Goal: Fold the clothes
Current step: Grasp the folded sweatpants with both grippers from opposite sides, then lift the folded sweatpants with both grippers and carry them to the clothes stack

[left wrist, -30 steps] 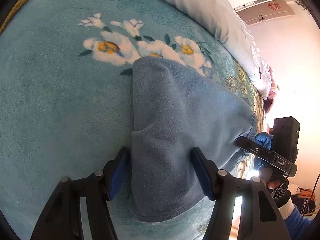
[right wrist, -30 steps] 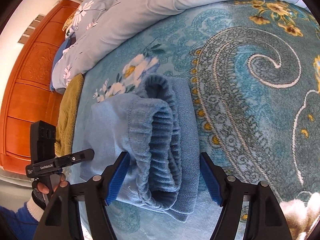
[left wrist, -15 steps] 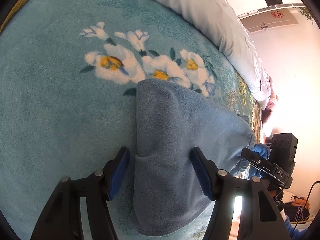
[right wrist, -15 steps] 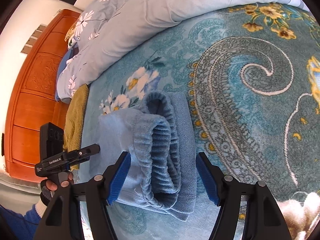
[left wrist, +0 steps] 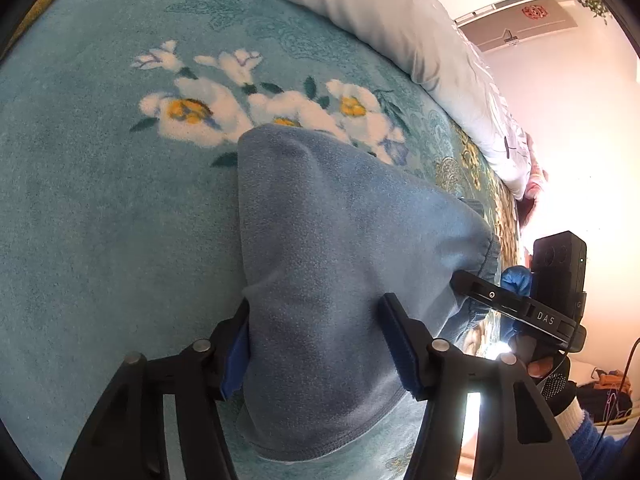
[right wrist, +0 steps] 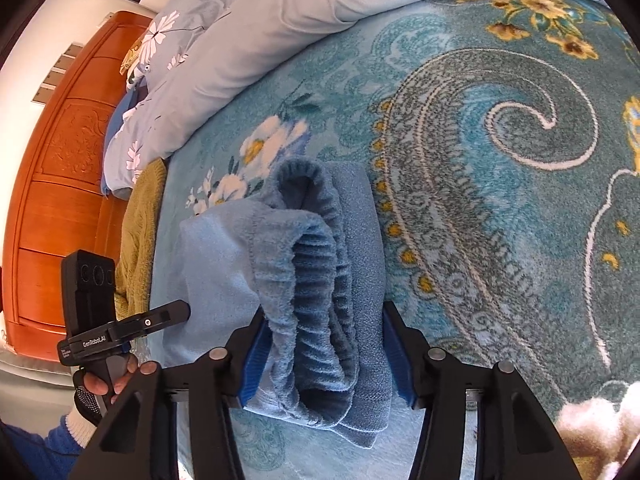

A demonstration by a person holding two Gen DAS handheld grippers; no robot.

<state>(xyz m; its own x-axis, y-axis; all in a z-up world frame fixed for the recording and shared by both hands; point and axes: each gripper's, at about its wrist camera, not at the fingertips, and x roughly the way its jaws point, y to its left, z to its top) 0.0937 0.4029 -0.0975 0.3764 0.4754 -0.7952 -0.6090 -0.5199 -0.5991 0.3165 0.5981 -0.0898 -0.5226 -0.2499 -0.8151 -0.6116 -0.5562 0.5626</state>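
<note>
A folded blue fleece garment lies on a teal flowered blanket. In the right wrist view its ribbed waistband faces me, stacked in layers. My left gripper has its jaws closing around one end of the bundle, with the fabric filling the gap. My right gripper has its jaws closing around the waistband end, pads against the cloth. Each gripper shows in the other's view, the right one and the left one, at opposite ends of the garment.
A pale blue duvet lies along the far side of the bed. A mustard knitted item lies by the bed's edge, in front of an orange wooden cabinet. The bed edge is near me in both views.
Both grippers have narrowed their jaws onto the folded garment's two ends and moved in closer. The bundle looks bunched and slightly raised between them.
</note>
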